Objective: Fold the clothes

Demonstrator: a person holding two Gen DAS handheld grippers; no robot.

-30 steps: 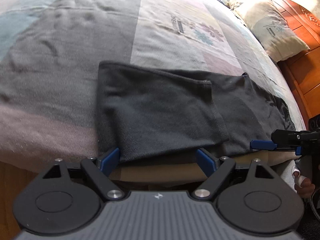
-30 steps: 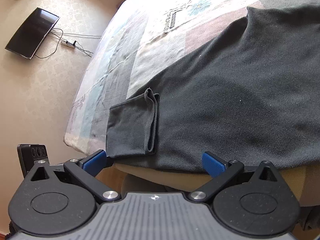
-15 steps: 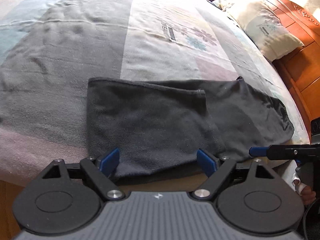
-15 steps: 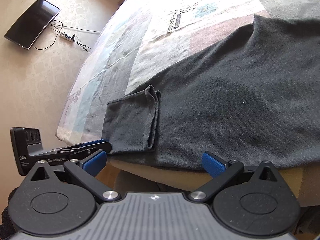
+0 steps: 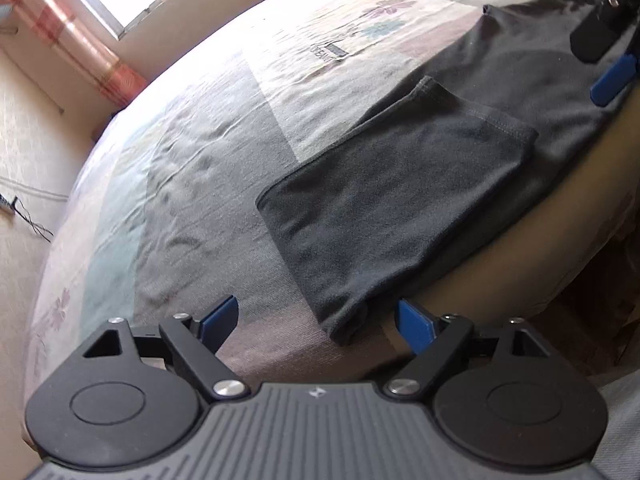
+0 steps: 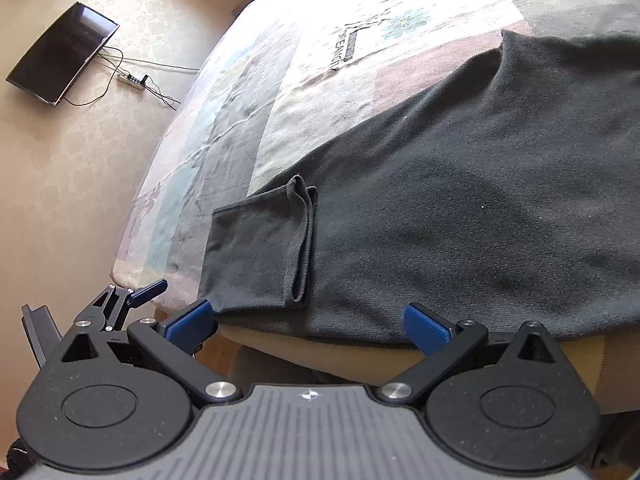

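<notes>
Left wrist view: the left gripper (image 5: 316, 320) is seen with its blue pads spread wide and nothing pressed between them; the near hanging corner of the dark garment (image 5: 400, 208) lies in the gap, untouched.
Right wrist view: the right gripper (image 6: 308, 322) is likewise held wide, empty, its pads set just off the bed edge below the garment's near border.
Item: one dark grey knit garment (image 6: 460, 184), judged to be a shirt or similar top; the exact kind cannot be told from these angles.
Location: laid flat on the patterned bedspread (image 5: 200, 152), along the near edge of the bed, its border slightly overhanging the tan mattress side (image 6: 360, 354).
Reason for placement: the near edge is thought to have been chosen so that both grippers can reach the hem from below without leaning over the bed.
Reason for stance: the left gripper is tilted and aimed at the end corner, the right at the long border, presumably so that two points can be taken for the next fold.
Condition: smooth, few wrinkles; one end already doubled over into a rectangular flap (image 6: 256, 252) with a stitched hem showing.
Fold state: partly folded, judged to be about midway.
Surface: matte, soft, limp; expected to sag if lifted by one point only.
Surroundings: a dark screen (image 6: 60, 54) and cables lie on the floor, well apart from the bed.
</notes>
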